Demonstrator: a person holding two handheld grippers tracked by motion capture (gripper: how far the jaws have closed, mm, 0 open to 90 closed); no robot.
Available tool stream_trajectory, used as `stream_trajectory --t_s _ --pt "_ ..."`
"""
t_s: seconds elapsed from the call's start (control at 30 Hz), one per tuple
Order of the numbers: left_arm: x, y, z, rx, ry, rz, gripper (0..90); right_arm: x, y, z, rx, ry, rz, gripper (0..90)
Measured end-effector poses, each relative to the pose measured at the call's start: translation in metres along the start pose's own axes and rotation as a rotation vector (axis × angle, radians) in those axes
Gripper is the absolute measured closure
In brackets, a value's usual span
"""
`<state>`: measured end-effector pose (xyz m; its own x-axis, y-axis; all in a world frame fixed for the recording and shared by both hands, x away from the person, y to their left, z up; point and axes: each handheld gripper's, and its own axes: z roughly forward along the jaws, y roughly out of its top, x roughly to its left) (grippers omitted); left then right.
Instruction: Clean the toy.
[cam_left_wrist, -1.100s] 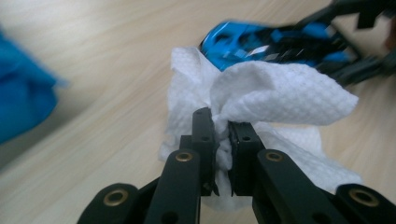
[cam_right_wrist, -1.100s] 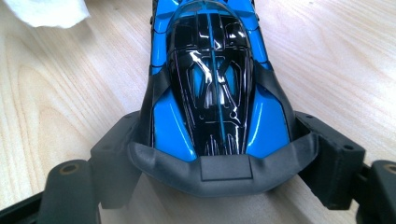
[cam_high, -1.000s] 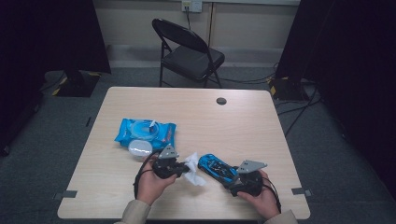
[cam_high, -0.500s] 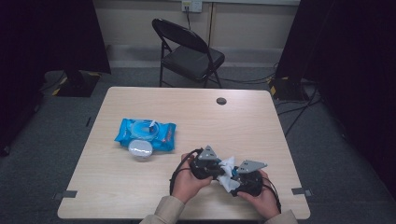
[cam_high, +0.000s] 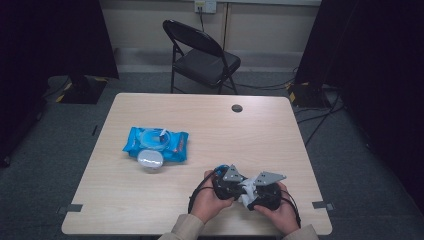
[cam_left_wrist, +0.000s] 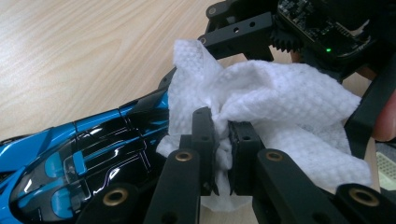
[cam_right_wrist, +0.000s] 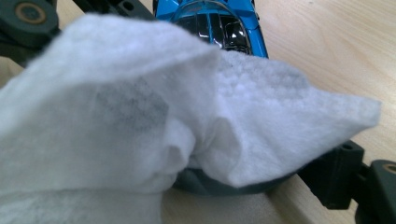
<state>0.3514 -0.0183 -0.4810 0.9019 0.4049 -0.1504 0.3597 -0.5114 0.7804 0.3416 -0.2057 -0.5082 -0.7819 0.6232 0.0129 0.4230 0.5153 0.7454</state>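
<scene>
Left gripper (cam_high: 239, 186) has slid across the tabletop (cam_high: 210, 125) toward the right one since a second ago, bringing its white wipe (cam_left_wrist: 261, 107) with it. Back then it sat near the middle with a gap between the two hands; now both grippers are bunched together at the near right edge. That looks to me like the wiping step is actually starting: the cloth is finally on the toy car (cam_left_wrist: 88, 149) instead of just nearby.

In the left gripper view the jaws are clamped tight on a bunched fold of the wipe, with the rest draped over the blue and black car. The right gripper (cam_high: 260, 196) is trickier. The wipe covers most of its own view, with the car's windshield (cam_right_wrist: 215, 25) poking out above. Its jaws look to be spread partway, probably around the car to steady it, but I can't really confirm the grip.

Pack of wipes (cam_high: 156, 144) sits well off to the left, untouched.
</scene>
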Motion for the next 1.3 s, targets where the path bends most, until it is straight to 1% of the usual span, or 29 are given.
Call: stream_trajectory --t_s 0.07,0.1,0.23,0.3,0.47,0.67,0.8,0.93,1.0,1.1,1.27,1.3 --pt "0.000 0.000 -0.001 0.001 0.003 0.006 83.0 0.000 0.000 0.000 0.000 0.000 0.000 24.0" --pt "0.001 0.000 -0.001 -0.001 0.002 0.001 82.8 0.000 0.000 0.000 0.000 -0.001 0.000 24.0" --pt "0.004 -0.002 -0.005 -0.002 0.013 0.004 82.6 0.000 0.000 0.000 -0.001 0.000 -0.001 24.1" --pt "0.005 -0.002 -0.007 0.001 0.018 -0.002 82.6 0.000 0.000 0.000 0.000 0.001 0.001 24.1" --pt "0.011 -0.003 -0.014 0.013 0.047 -0.005 82.7 0.000 0.000 0.000 0.000 0.002 0.000 24.1" --pt "0.019 -0.008 -0.022 0.025 0.070 -0.010 82.8 0.000 0.000 0.000 0.000 0.002 0.001 24.2" --pt "0.026 -0.013 -0.028 0.024 0.084 -0.041 82.8 0.000 0.000 0.000 0.000 0.002 0.001 24.1" --pt "0.034 -0.018 -0.034 0.022 0.115 -0.063 82.7 0.000 0.000 0.000 0.000 0.003 0.001 24.1" --pt "0.038 -0.021 -0.036 0.004 0.108 -0.085 82.8 0.000 0.000 0.000 0.000 0.003 0.001 24.1" --pt "0.040 -0.021 -0.036 0.003 0.107 -0.092 82.8 0.000 0.000 0.000 0.000 0.003 0.001 24.2" --pt "0.046 -0.021 -0.039 0.002 0.137 -0.094 82.8 0.000 0.000 0.000 0.001 0.003 0.001 24.1" --pt "0.048 -0.022 -0.041 -0.004 0.143 -0.103 82.8 0.000 0.000 0.000 0.001 0.003 0.001 24.1"
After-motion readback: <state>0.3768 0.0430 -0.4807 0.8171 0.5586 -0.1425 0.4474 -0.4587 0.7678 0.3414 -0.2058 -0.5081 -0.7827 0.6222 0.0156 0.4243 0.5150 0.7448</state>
